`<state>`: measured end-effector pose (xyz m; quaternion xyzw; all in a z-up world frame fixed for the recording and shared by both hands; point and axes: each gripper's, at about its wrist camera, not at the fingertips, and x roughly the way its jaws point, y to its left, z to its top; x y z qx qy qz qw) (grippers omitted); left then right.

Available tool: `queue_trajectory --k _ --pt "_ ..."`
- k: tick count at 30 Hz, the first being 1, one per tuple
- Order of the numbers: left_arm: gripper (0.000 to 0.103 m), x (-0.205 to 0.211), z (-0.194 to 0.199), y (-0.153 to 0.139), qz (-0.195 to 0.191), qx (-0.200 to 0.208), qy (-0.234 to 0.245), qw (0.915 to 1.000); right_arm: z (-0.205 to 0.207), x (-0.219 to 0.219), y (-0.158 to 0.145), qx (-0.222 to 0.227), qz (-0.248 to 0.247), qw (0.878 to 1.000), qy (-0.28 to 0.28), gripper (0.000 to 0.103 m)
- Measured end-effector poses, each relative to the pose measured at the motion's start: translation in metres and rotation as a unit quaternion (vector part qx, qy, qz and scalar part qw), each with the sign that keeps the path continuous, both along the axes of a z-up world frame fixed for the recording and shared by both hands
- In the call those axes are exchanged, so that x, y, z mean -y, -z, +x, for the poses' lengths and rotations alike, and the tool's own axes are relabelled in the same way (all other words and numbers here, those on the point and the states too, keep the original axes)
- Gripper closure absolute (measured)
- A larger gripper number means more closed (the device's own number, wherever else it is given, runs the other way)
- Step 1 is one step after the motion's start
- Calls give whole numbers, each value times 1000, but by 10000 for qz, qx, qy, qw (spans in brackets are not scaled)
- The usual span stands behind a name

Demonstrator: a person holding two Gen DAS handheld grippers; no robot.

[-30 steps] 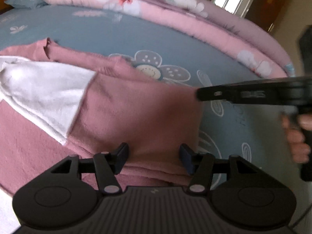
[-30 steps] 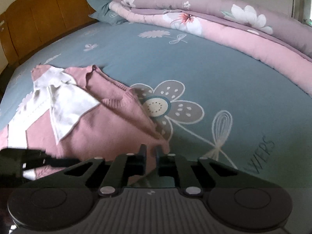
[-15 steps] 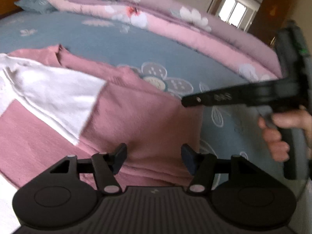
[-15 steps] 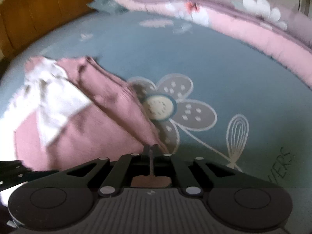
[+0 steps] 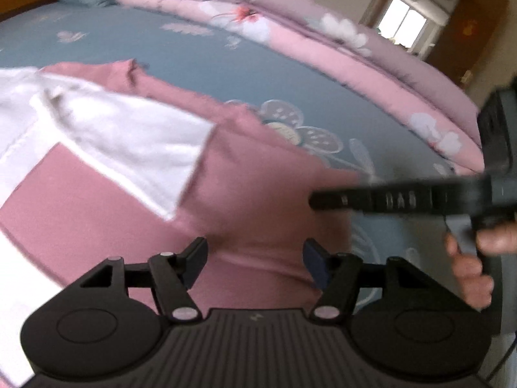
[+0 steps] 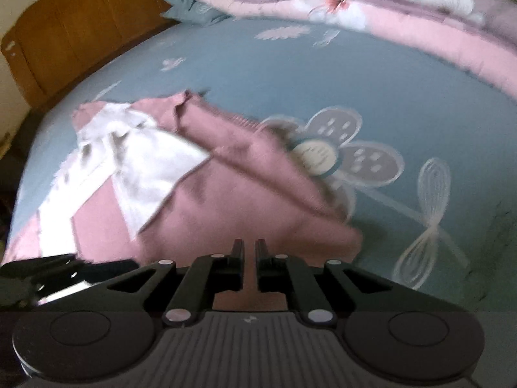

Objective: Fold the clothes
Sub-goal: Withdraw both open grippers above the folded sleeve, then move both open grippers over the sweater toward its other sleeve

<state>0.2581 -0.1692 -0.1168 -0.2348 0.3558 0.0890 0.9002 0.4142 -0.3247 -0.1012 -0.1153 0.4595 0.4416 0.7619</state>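
A pink garment [image 5: 274, 194] with a white panel [image 5: 129, 135] lies partly folded on the blue flowered bedsheet [image 5: 194, 48]. My left gripper [image 5: 255, 252] hovers over its near part with the jaws wide apart and only cloth below them. From the right, my right gripper [image 5: 315, 199] reaches in over the garment's right part, held by a hand [image 5: 468, 258]. In the right wrist view the right gripper [image 6: 248, 249] is nearly closed, pink garment [image 6: 226, 200] cloth filling the thin slit and showing under the fingers. The white panel [image 6: 145, 168] lies to the left, and the left gripper [image 6: 129, 263] shows at the lower left.
A rolled pink and mauve flowered quilt [image 5: 323, 48] runs along the bed's far side, with a blue pillow [image 6: 181, 6] at its end. A wooden headboard [image 6: 80, 32] stands at the left. A bright window [image 5: 404, 22] and a brown door [image 5: 465, 42] are beyond the bed.
The right gripper has moved left from the garment's right corner to above its pink part, closing on the cloth. The left gripper's jaws stand a little wider and it has drifted slightly.
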Motion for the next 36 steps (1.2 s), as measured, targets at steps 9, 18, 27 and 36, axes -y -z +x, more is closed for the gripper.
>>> queue_trajectory --k 9,18,27,36 --pt "38 -1 -22 -5 52 -240 -386 9990 -20 0 -8 36 112 9998 -157 87" --pt "38 -11 -8 -17 1 -144 -885 9960 -36 9 10 38 -32 9994 -332 82" --pt "38 -24 -40 -25 -29 -91 -894 9960 -41 0 9 214 -307 9984 -429 81" --pt "36 -76 -99 -15 -96 490 -885 9948 -53 -19 10 482 -694 9963 -160 80"
